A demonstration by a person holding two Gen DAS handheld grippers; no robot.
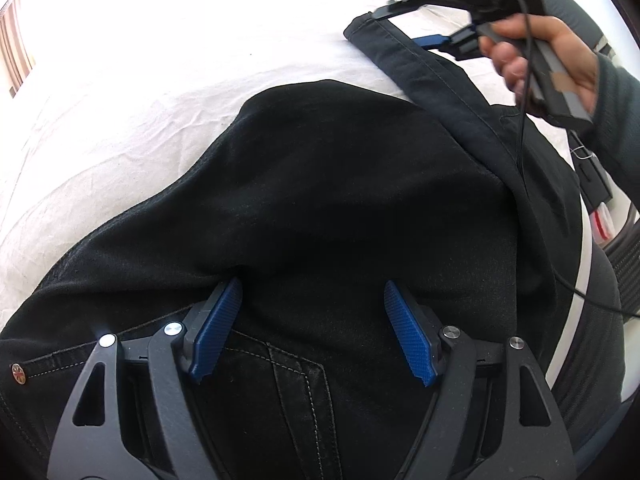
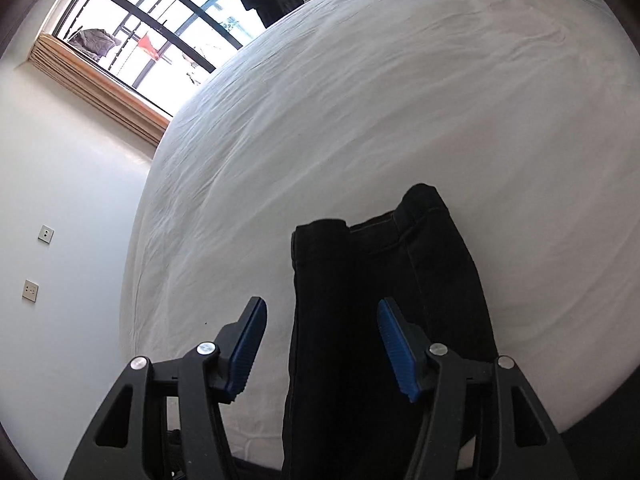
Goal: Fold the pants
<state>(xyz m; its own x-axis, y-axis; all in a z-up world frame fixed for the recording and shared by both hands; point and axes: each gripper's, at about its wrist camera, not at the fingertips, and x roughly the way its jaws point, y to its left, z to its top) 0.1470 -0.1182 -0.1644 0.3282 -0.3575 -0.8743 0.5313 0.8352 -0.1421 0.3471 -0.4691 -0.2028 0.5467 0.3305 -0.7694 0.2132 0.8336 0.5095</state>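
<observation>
Black pants point(image 1: 340, 200) on bed point(image 1: 140, 92), beneath spread left fingers point(image 1: 216, 328).

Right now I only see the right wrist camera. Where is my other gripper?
Observer: The left gripper is over the waist end of the pants.
Operator: Is it pinching them?
Observer: No, its pads are apart, with dark cloth between them.
Operator: Can you see my right gripper?
Observer: Yes, the right gripper is open by the leg hem, held by a hand.
</observation>
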